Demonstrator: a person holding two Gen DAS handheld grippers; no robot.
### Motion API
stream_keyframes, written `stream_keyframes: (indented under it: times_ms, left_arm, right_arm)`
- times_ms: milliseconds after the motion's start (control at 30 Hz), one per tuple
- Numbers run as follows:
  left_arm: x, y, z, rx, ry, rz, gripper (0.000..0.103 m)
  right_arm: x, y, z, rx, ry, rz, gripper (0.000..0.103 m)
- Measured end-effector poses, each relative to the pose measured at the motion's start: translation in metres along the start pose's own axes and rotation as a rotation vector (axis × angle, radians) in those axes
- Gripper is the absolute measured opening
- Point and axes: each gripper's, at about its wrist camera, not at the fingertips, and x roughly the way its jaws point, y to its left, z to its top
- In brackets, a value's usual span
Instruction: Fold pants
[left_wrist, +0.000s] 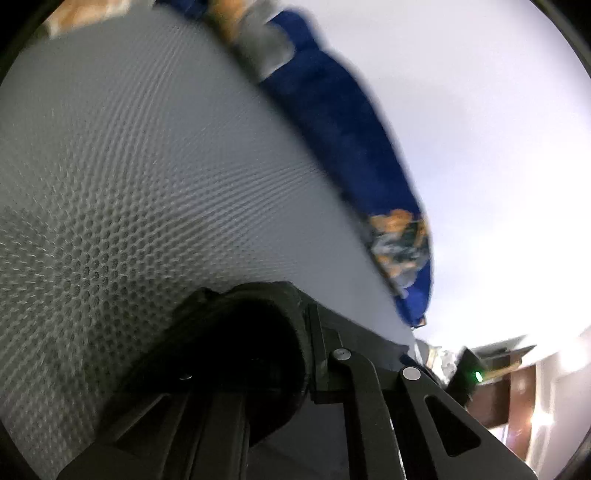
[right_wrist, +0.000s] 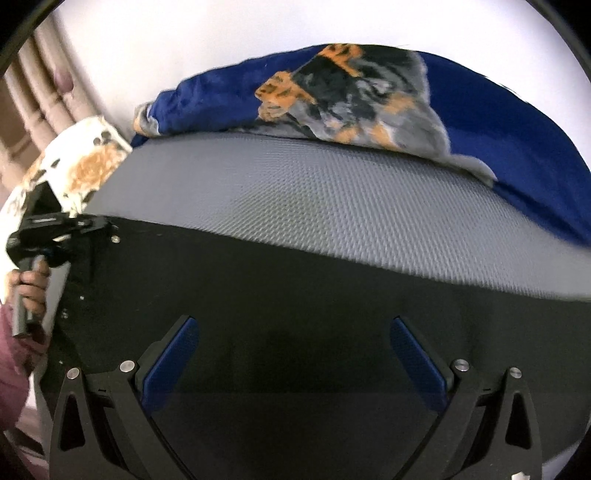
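Note:
Black pants (right_wrist: 277, 295) lie spread flat on a grey mesh mattress (right_wrist: 332, 192). My right gripper (right_wrist: 293, 326) hovers over the middle of them, open, its blue pads (right_wrist: 173, 354) wide apart with nothing between. At the pants' far left corner a hand holds my left gripper (right_wrist: 98, 223), its tips at the cloth's edge. In the left wrist view my left gripper (left_wrist: 280, 328) is shut on a bunched fold of the pants (left_wrist: 251, 332), which hides its fingertips.
A blue blanket with an orange and grey animal print (right_wrist: 480, 122) is heaped along the mattress's far edge, also seen as the blanket (left_wrist: 340, 140). A white spotted cloth (right_wrist: 85, 162) lies at the left corner. Brown wooden furniture (left_wrist: 506, 391) stands beyond the bed.

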Motion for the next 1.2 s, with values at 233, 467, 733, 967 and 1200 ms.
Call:
stream_keyframes:
  times_ms: [233,467,733,967,1200]
  left_arm:
    - [-0.045,-0.059,-0.033,0.247,-0.069,-0.116,0.007]
    - [-0.066,-0.063,-0.045,0.294,-0.086,-0.161,0.007]
    - [-0.072,-0.059,-0.046,0.296,-0.095,-0.113,0.007]
    - [-0.064,-0.047,-0.049,0.285,-0.105,-0.077,0.007]
    - [-0.052,-0.041,-0.044,0.284,-0.101,-0.030,0.007]
  right_arm:
    - [0.023,0.001,0.042,-0.243,0.143,0.209,0.103]
    - [0.049,0.003,0.062,-0.432,0.309,0.334,0.096]
    - [0.073,-0.009,0.054,-0.536,0.445,0.347,0.043]
    - [0.068,-0.035,0.049,-0.530,0.476,0.273,0.038]
    - [0.059,-0.027,0.040,-0.536,0.425,0.132,0.015]
